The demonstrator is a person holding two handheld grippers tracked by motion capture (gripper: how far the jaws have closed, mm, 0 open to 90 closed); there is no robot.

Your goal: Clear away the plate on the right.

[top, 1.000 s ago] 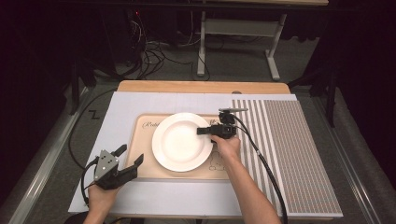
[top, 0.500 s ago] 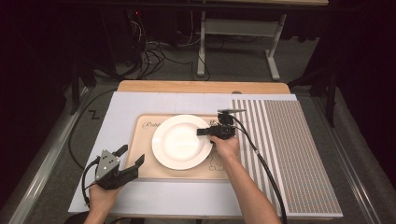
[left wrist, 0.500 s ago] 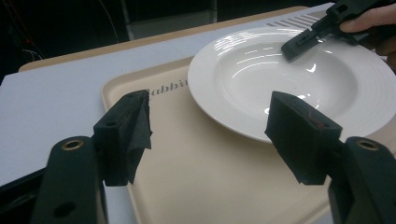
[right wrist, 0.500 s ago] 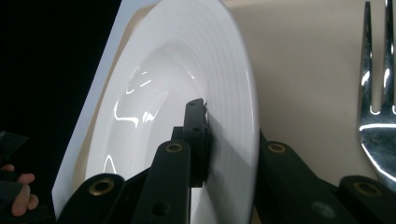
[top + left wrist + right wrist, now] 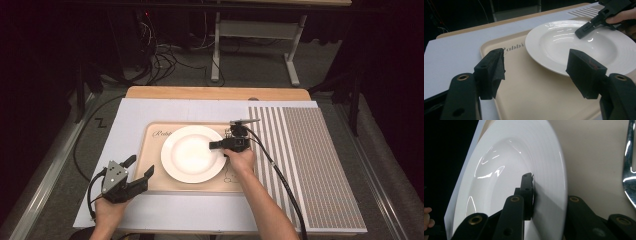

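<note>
Your right gripper (image 5: pixel 216 145) reaches in from the right side of the white plate (image 5: pixel 192 153), and the right gripper view shows how it sits: one jaw lies on the upper face of the plate's rim (image 5: pixel 549 170), the other goes under the rim's edge, so the rim stands between the two. The jaws have just been easing apart. There is a thin dark gap beside the upper pad, so you cannot take this for a firm clamp; the pads straddle the rim rather than press on it. In the left gripper view the same jaw tip (image 5: pixel 584 29) rests on the plate's sloping inner face, with your fingers (image 5: pixel 621 18) wrapped round the gripper body behind it.

The plate sits in the middle of a beige tray (image 5: pixel 155 172) with printed lettering near its far left corner. The tray lies on a pale sheet (image 5: pixel 130 115) that covers the wooden table (image 5: pixel 200 93). To the right of the tray, a striped mat (image 5: pixel 310 165) fills that side of the table. A shiny metal utensil (image 5: pixel 630 165) lies on the tray just beside the plate, at the right edge of the right gripper view.

Your left gripper (image 5: pixel 140 172) hovers over the near left corner of the tray, well apart from the plate. Its jaws stand wide apart with nothing between them, pointing toward the plate (image 5: pixel 579 47).
</note>
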